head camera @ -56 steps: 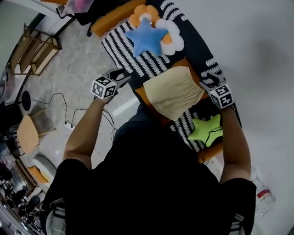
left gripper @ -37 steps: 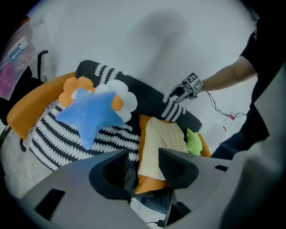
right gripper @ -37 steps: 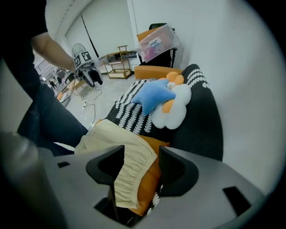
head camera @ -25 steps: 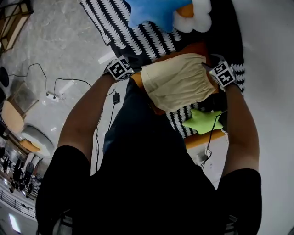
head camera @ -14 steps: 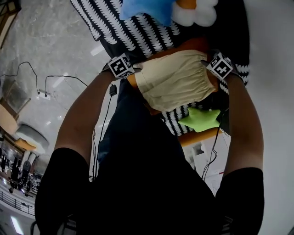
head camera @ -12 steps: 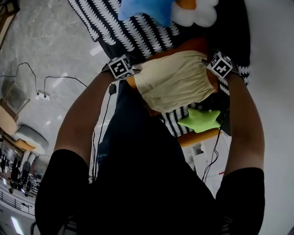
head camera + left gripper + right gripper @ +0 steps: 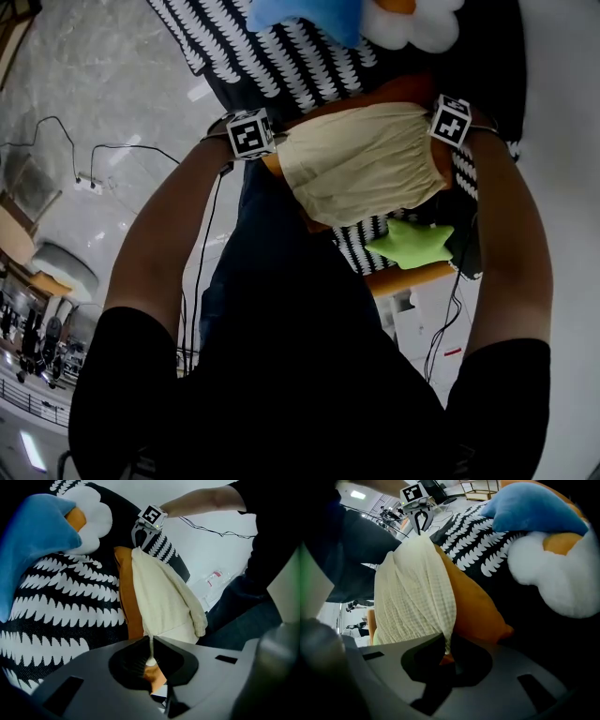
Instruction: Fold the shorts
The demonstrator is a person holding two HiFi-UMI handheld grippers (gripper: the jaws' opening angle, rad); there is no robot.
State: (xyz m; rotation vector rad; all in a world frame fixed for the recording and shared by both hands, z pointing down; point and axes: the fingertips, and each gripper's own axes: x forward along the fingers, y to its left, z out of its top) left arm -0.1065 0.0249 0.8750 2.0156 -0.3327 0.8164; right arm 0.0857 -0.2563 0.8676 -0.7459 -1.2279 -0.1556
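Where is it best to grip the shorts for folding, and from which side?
At the two far corners, one from each outer side: the shorts lie spread over the cushion, so only edges give a pinch. The left gripper and right gripper have just closed there.

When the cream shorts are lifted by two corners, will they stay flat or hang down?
Probably floppy: the shorts drape over the orange cushion in soft wrinkles, so the middle should sag. Likely light, as the fabric looks thin.
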